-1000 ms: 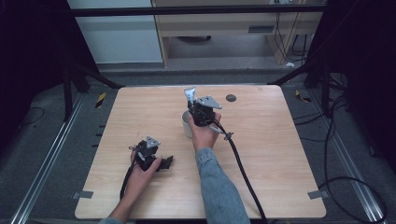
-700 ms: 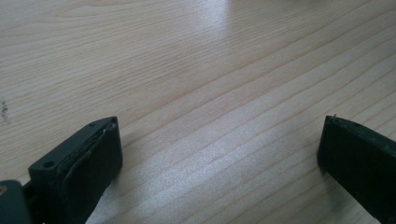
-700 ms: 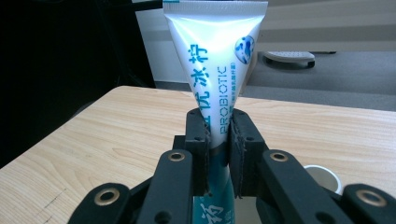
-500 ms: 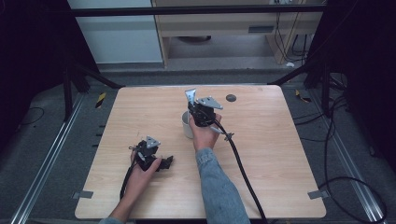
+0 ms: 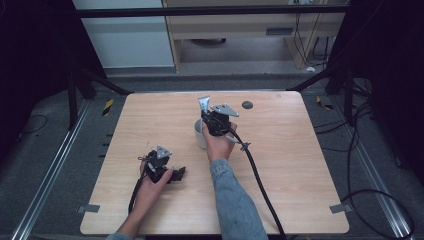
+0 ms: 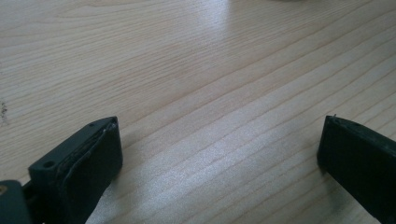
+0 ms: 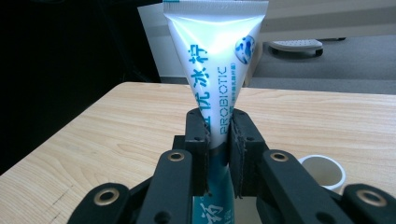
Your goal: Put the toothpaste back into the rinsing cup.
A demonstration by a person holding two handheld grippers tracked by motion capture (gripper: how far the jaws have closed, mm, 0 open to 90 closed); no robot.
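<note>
Right tongs (image 7: 218, 135) still clamp toothpaste tube (image 7: 215, 56), unmoved.

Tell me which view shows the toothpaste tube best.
The right gripper view: the toothpaste tube stands upright, close up, clamped between the right gripper jaws, its print legible. The high view shows just its small crimped end above the white cup.

From above, I see my right gripper (image 5: 212, 117) holding a tube (image 5: 203, 105) upright over a white cup (image 5: 200, 135); my left gripper (image 5: 172, 173) rests low on the bench (image 5: 280, 165).
</note>
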